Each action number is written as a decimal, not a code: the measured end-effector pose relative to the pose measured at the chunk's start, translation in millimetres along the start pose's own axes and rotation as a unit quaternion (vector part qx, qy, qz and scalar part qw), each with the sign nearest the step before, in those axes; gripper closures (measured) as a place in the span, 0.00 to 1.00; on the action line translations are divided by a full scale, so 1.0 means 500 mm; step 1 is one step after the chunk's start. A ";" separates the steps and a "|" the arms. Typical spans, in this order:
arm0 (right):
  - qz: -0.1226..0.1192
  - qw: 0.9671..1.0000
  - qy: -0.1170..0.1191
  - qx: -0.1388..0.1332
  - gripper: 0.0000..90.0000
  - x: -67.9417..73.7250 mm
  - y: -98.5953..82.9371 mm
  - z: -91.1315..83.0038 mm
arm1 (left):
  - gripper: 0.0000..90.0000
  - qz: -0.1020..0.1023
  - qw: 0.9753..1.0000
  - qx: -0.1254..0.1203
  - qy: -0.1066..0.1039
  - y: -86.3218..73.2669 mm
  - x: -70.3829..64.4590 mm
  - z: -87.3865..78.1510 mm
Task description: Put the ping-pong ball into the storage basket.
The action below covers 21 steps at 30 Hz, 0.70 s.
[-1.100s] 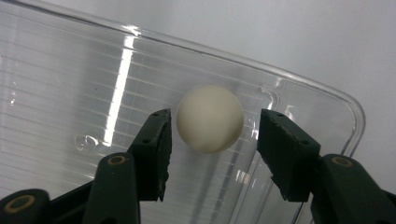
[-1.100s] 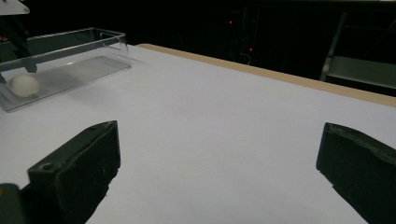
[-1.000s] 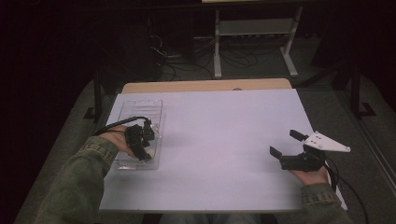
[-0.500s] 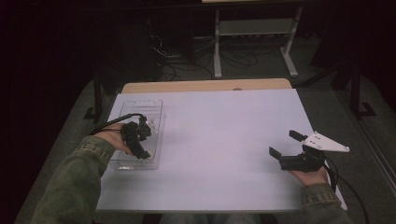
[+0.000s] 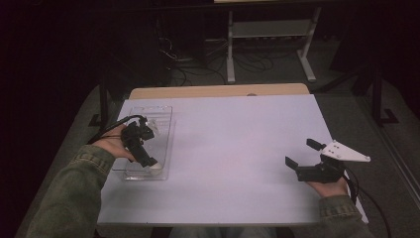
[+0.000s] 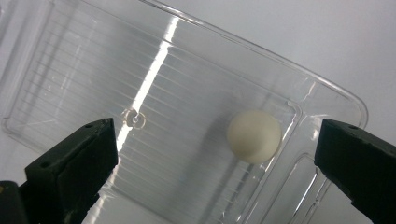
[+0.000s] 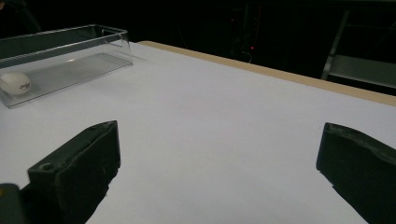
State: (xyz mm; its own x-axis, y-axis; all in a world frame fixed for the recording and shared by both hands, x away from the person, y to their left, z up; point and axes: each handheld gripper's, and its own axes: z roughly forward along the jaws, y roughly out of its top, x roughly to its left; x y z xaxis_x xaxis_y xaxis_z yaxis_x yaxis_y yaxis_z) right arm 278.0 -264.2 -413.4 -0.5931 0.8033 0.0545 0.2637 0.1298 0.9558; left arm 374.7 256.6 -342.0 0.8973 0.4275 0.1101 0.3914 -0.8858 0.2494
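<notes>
Ball [image 6: 254, 136]: lying on the floor of the clear tray [image 6: 74, 79], near one end.
Left gripper [image 6: 219, 154]: hovering above the tray, jaws standing wide, ball lying between them, untouched.
Right gripper [image 5: 303, 154]: resting near the table's [image 5: 237, 139] right edge, jaws gaping wide, gripping nothing.

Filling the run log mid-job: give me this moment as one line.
left gripper: open above white ball in clear tray | right gripper: open, holding nothing, over white table
</notes>
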 end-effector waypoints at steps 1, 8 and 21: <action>0.001 1.000 -0.001 -0.001 0.00 -0.001 0.000 0.000 | 0.00 -0.001 1.000 -0.004 0.001 -0.001 0.001 -0.002; 0.001 1.000 -0.002 -0.003 0.00 -0.001 0.001 -0.001 | 0.00 -0.009 1.000 -0.027 0.001 -0.009 -0.001 -0.009; 0.001 1.000 -0.006 -0.005 0.00 -0.001 0.001 -0.003 | 0.00 -0.034 0.996 -0.084 -0.002 -0.033 -0.009 -0.015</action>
State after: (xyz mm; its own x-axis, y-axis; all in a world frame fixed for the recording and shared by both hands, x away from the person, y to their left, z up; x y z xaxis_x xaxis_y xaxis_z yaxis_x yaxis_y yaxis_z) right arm 277.4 -265.6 -412.7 -0.5830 0.8107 0.0531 0.2580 0.1228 0.9583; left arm 362.9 270.7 -339.4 0.8710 0.4841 0.0844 0.4112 -0.8121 0.4141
